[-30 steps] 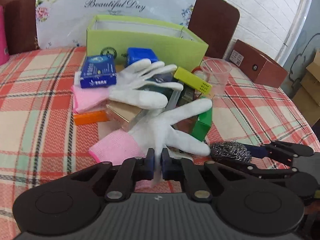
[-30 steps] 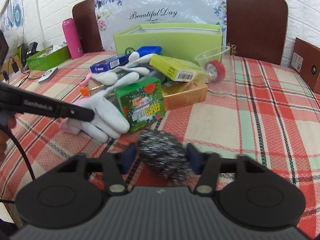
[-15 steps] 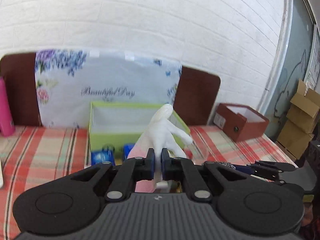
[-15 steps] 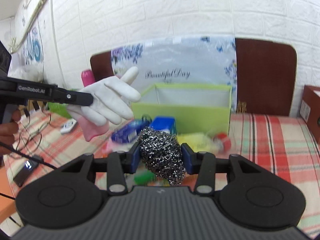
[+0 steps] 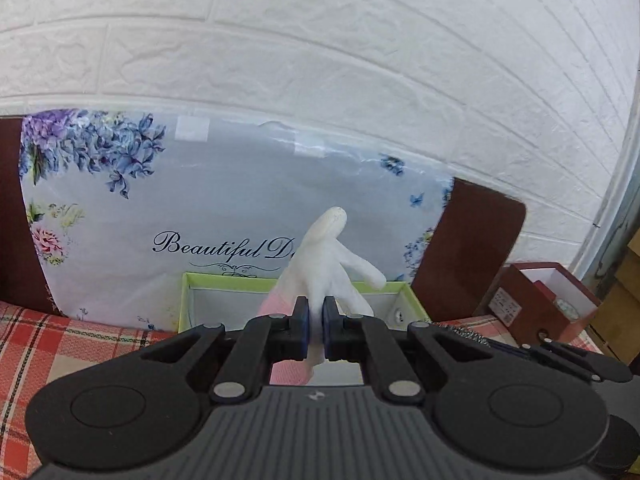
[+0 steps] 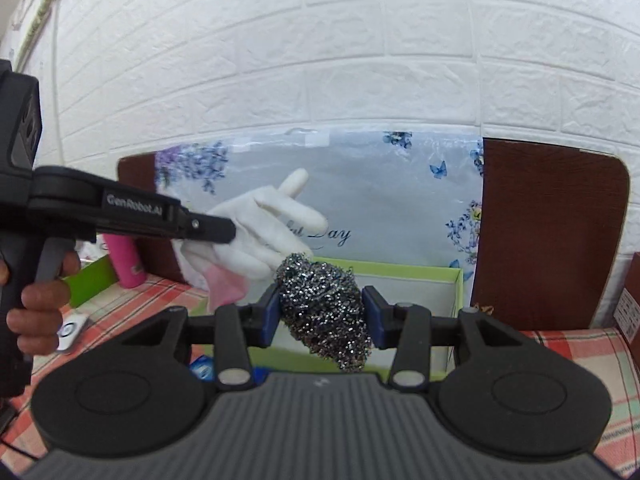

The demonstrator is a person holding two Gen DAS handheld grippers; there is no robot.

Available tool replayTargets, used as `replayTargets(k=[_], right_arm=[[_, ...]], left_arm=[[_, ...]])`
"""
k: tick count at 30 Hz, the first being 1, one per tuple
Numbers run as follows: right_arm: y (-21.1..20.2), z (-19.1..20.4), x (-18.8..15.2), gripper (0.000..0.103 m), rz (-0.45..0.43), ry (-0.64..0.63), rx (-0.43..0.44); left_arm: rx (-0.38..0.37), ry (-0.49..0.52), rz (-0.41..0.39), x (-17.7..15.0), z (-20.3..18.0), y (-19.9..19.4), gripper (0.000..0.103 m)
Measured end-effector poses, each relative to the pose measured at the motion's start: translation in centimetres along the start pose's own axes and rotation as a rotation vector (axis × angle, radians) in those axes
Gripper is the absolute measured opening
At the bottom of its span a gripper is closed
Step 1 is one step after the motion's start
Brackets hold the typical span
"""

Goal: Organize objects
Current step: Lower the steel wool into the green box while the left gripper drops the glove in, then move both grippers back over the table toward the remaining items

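Left tool (image 5: 315, 317) pinching white glove (image 5: 327, 265), right tool (image 6: 320, 314) clamping steel scourer (image 6: 325, 312), "Beautiful Day" bag (image 5: 224, 216)

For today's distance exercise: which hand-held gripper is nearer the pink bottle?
Left. The left hand-held gripper, gripping the glove, is beside the pink bottle; the right hand-held gripper is farther away.
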State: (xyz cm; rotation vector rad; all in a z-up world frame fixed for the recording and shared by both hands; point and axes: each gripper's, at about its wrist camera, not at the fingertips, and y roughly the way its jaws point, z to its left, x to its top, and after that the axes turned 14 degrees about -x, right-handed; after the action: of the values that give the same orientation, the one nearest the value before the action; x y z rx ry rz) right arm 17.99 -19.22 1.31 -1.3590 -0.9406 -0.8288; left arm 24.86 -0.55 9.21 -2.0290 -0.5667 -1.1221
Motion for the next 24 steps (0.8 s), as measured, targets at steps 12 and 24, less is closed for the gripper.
replayTargets(k=[12, 24], right_arm=[[11.1, 1.4, -1.9, 0.056, 0.170, -0.040, 0.006], [2.8, -0.4, -1.4, 0.102, 0.006, -0.037, -0.039]], left_arm=[[0.078, -0.118, 0.105, -1.6, 6.6, 6.3, 0.040], [0.142, -0.019, -0.044, -2.7, 2.7, -0.9, 0.088]])
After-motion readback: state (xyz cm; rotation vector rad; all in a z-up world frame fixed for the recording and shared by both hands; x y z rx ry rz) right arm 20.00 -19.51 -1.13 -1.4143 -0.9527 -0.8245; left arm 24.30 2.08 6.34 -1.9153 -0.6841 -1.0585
